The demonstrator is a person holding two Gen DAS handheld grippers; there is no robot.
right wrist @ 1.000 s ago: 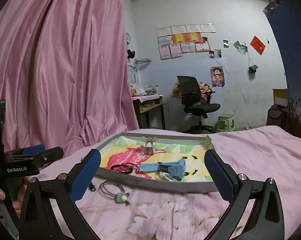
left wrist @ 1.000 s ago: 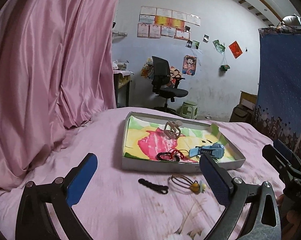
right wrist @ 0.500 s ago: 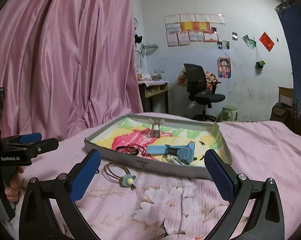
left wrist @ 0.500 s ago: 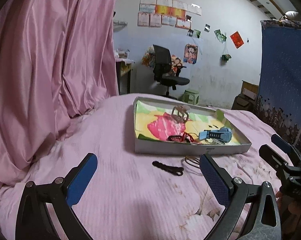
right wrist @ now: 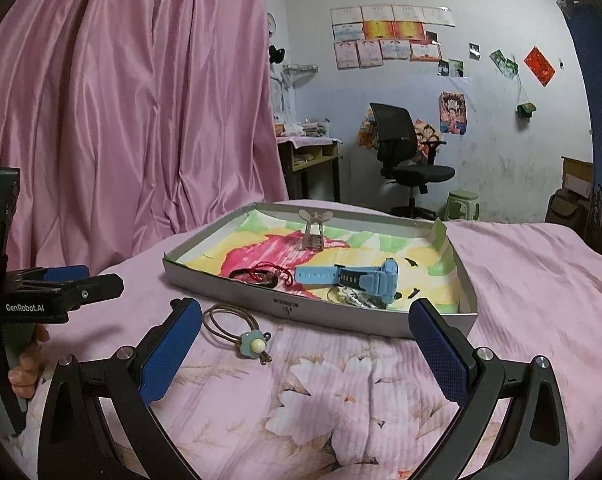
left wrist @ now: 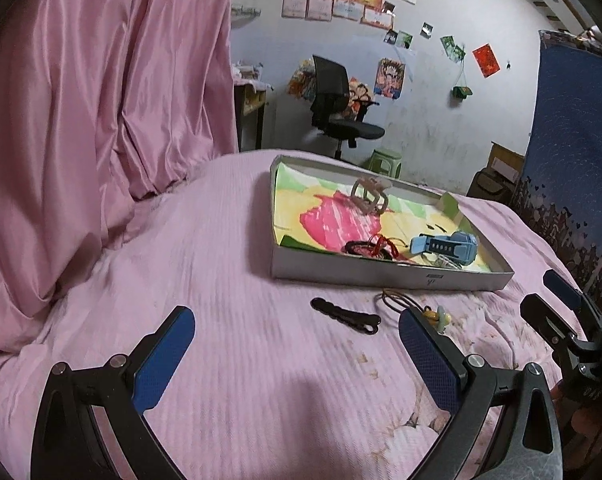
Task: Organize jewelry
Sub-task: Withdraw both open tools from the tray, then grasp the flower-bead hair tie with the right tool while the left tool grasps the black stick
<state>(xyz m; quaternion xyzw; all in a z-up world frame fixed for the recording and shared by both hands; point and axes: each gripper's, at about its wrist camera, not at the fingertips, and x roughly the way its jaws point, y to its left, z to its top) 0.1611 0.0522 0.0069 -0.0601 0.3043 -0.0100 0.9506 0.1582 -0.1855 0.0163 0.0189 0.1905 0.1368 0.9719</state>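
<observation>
Both claws wide open, empty: left claw (left wrist: 297,354), right claw (right wrist: 305,344). Black hair clip (left wrist: 345,315) and beaded hair tie (right wrist: 237,330) lie on the bed, just outside the tray (right wrist: 321,314) holding the sorted pieces; probably next.

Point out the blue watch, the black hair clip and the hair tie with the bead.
blue watch (right wrist: 343,274), right wrist view, on its strap.
black hair clip (left wrist: 343,314), left wrist view, mid-body.
hair tie (right wrist: 257,345), right wrist view, on its bead.

Left gripper (left wrist: 297,354) spread wide, empty, low in frame; right gripper (right wrist: 305,344) likewise gaping, empty.
</observation>
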